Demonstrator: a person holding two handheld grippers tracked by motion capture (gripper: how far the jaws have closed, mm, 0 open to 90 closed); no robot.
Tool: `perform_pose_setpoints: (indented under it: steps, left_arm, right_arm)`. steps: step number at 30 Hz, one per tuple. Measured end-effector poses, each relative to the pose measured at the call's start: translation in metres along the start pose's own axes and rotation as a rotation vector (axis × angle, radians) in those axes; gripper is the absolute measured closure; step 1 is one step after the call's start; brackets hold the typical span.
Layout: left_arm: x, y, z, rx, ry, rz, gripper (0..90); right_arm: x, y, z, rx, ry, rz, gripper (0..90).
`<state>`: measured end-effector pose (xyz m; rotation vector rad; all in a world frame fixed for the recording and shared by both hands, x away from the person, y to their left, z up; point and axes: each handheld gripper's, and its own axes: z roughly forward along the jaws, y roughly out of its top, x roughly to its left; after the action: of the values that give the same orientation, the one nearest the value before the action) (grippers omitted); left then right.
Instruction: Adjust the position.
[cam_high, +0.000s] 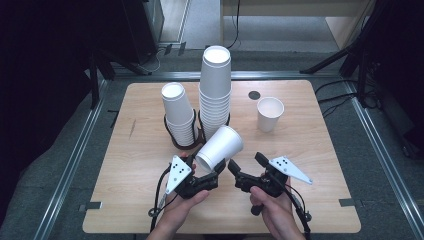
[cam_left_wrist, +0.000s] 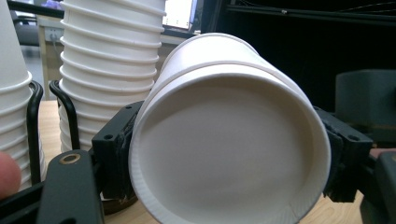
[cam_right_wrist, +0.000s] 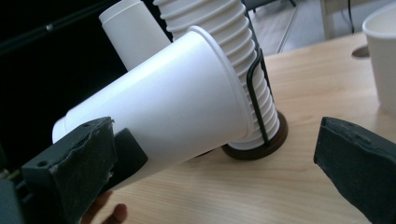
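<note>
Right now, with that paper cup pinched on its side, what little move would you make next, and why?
Probably turn the left gripper so the held cup stands mouth up, then set it on bare table beside the upright cup. It is tilted and clamped near its base, and the right gripper is open and holds nothing, so it looks ready to place.

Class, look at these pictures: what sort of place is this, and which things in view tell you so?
Probably a lab or test room, not a kitchen: a small wooden table on grey carpet, dark stands and cables around it, and paper cups stacked in wire holders.
</note>
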<state>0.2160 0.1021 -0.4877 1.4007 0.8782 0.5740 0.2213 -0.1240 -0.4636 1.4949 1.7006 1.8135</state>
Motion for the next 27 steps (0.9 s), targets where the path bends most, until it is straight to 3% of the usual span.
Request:
perform_pose_setpoints:
  steps: [1, 2, 4, 5, 6, 9, 13, 17, 27]
  left_arm:
    - [0.0, 0.0, 0.0, 0.0, 0.0, 0.0, 22.4]
    - [-0.001, -0.001, 0.0, -0.006, -0.001, -0.002, 22.4]
    - [-0.001, -0.001, 0.0, -0.014, -0.002, -0.007, 22.4]
    - [-0.001, -0.001, 0.0, -0.014, -0.002, -0.007, 22.4]
    - [-0.002, -0.002, 0.0, -0.023, -0.003, -0.011, 22.3]
    - [-0.003, -0.003, 0.0, -0.036, -0.006, -0.006, 22.3]
    - [-0.006, -0.003, 0.0, -0.053, -0.009, -0.003, 22.3]
    - [-0.008, -0.004, 0.0, -0.061, -0.011, 0.003, 22.2]
    - [-0.017, -0.009, 0.002, -0.066, -0.028, 0.041, 22.2]
  right_arm:
    - [0.0, 0.0, 0.0, 0.0, 0.0, 0.0, 0.0]
    - [-0.003, 0.0, 0.0, 0.002, 0.017, 0.065, 0.0]
    - [-0.004, 0.001, -0.001, -0.001, 0.032, 0.115, 0.0]
    - [-0.004, 0.001, -0.001, -0.001, 0.032, 0.115, 0.0]
    - [-0.005, 0.002, -0.002, -0.007, 0.059, 0.174, 0.0]
    - [-0.008, 0.002, -0.003, -0.026, 0.121, 0.279, 0.0]
    - [-0.012, 0.0, -0.002, -0.03, 0.165, 0.401, 0.0]
    - [-0.013, -0.004, -0.001, -0.025, 0.176, 0.485, 0.0]
    - [-0.016, -0.006, 0.0, -0.014, 0.197, 0.632, 0.0]
